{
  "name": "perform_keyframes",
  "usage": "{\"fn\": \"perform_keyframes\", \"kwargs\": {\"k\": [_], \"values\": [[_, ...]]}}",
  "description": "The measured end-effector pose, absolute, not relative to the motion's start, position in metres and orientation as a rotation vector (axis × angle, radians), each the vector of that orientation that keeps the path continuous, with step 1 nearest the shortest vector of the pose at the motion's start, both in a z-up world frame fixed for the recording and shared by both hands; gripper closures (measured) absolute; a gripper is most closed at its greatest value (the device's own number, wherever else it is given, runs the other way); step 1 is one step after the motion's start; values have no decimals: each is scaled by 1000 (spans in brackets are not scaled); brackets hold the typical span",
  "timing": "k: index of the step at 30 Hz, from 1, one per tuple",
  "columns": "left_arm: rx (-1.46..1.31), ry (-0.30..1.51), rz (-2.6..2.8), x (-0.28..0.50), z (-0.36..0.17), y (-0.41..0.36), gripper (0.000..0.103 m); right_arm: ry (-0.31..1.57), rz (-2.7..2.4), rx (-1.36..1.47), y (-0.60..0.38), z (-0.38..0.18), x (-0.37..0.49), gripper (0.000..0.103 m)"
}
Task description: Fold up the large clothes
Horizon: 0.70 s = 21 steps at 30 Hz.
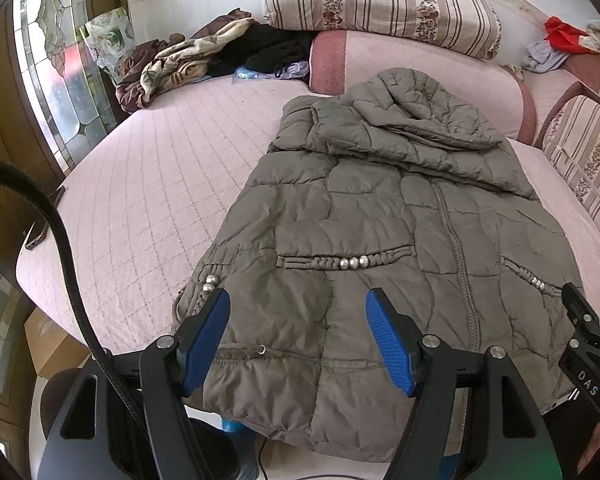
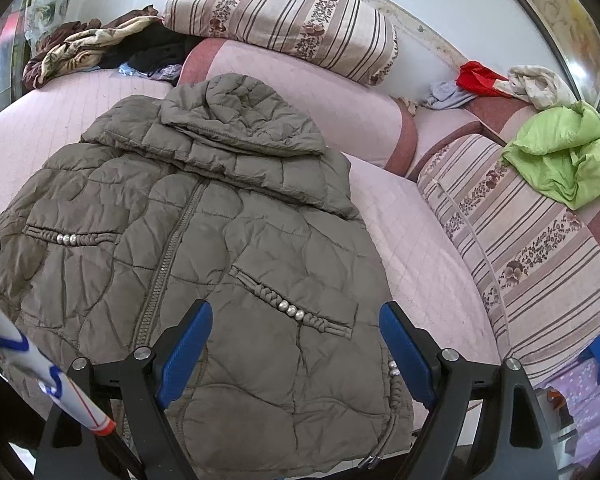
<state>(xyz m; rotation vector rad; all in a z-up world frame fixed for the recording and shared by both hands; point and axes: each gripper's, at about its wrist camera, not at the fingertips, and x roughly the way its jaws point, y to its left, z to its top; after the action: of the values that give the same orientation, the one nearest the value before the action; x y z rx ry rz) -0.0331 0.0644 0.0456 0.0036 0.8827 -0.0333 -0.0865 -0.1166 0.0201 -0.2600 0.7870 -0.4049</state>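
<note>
An olive quilted hooded jacket [image 1: 380, 216] lies front up on the pink quilted bed [image 1: 148, 184], zipper closed, sleeves tucked out of sight, hem hanging over the near edge. My left gripper [image 1: 298, 308] hovers open above the hem's left part, blue pads apart with nothing between them. In the right wrist view the same jacket [image 2: 204, 240] fills the middle, and my right gripper [image 2: 296, 320] stands open over its right pocket area near the hem. The right gripper's black tip [image 1: 580, 312] shows at the left view's right edge.
A striped floral bolster [image 1: 380, 0] and a pink bolster [image 1: 420, 76] lie behind the jacket. Crumpled clothes [image 1: 204, 56] are piled at the far left, a green garment [image 2: 564, 156] on the striped cushion at right. A window [image 1: 60, 80] is at left, a cardboard box [image 1: 52, 340] beside the bed.
</note>
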Motion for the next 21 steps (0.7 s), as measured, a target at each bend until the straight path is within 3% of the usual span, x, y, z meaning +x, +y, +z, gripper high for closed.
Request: {"fn": "perform_keyframes", "kwargs": {"k": [13,21], "values": [[11,910,38,-12,29,89,33,870,-550,-151,-199,4,-86,14],[13,930,105,0,16,117,33,961,-601,114,-294,-21,-102,14]]}}
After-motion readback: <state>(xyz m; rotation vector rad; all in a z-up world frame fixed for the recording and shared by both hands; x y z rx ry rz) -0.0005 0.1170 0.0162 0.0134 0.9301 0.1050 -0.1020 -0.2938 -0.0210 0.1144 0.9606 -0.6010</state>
